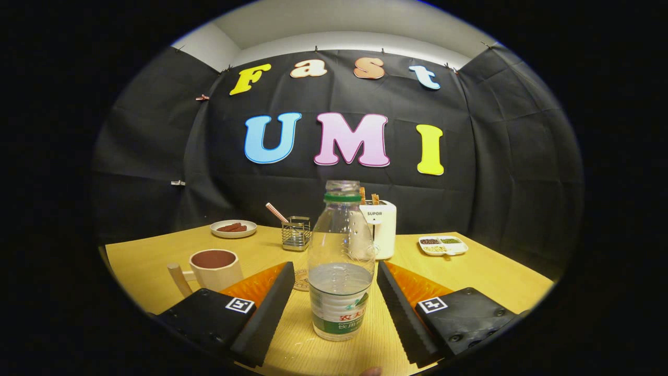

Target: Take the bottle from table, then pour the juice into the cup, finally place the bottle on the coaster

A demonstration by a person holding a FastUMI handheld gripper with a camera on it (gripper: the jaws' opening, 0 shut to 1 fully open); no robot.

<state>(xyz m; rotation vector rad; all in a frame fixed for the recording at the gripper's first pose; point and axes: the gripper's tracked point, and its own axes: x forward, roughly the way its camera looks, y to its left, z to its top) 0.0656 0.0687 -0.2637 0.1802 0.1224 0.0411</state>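
Wood-grain table (469,271) spreads pale and smooth across the lower half of the frame, with black cloth walls closing the booth behind it. At the bottom centre the tool (334,313) has its fingers apart, one on either side of the bottle (340,271), neither touching it. The bottle stands upright between them: clear thin plastic, capless, roughly a third full, so likely light, squashy and prone to slosh. A firm hold low on the labelled band looks safest. Just behind the bottle lies the coaster (301,279); left of it stands the cup (215,267) with a handle. Farther back, mid-frame, sit a wire holder (296,233), a toaster (381,230), a plate (233,228) and a divided dish (442,245).
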